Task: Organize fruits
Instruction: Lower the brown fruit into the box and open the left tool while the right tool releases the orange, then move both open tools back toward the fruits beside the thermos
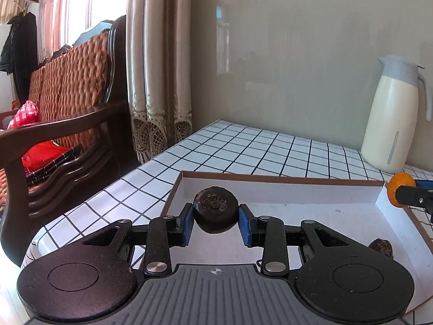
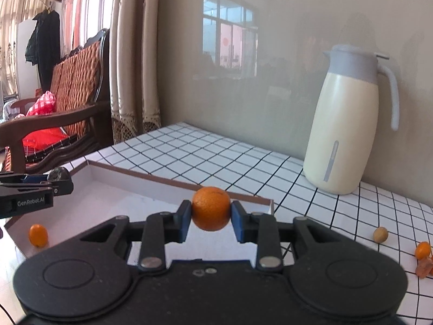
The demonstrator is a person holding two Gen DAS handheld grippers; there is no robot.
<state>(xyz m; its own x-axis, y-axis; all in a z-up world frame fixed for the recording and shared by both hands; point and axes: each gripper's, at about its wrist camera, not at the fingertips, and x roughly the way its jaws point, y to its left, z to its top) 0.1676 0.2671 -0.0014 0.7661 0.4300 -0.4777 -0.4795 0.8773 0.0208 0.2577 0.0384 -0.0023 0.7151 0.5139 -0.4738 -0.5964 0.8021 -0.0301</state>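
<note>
My left gripper (image 1: 215, 220) is shut on a dark brown round fruit (image 1: 215, 209) and holds it above the near left part of a shallow white box (image 1: 281, 191). My right gripper (image 2: 211, 214) is shut on a small orange (image 2: 211, 208), held over the box's right end (image 2: 173, 187). In the left wrist view that orange (image 1: 400, 191) shows at the right edge. In the right wrist view the left gripper (image 2: 52, 182) comes in from the left with the dark fruit (image 2: 58, 174). A small orange fruit (image 2: 38, 234) lies in the box. Another dark fruit (image 1: 381, 247) lies inside it too.
A cream and grey jug (image 2: 347, 119) stands at the back right of the white tiled table (image 2: 216, 149). Right of the box lie a tan round fruit (image 2: 380, 234), a small orange fruit (image 2: 423, 250) and some peel (image 2: 425, 268). A wooden wicker bench (image 1: 62, 113) stands off the table's left edge.
</note>
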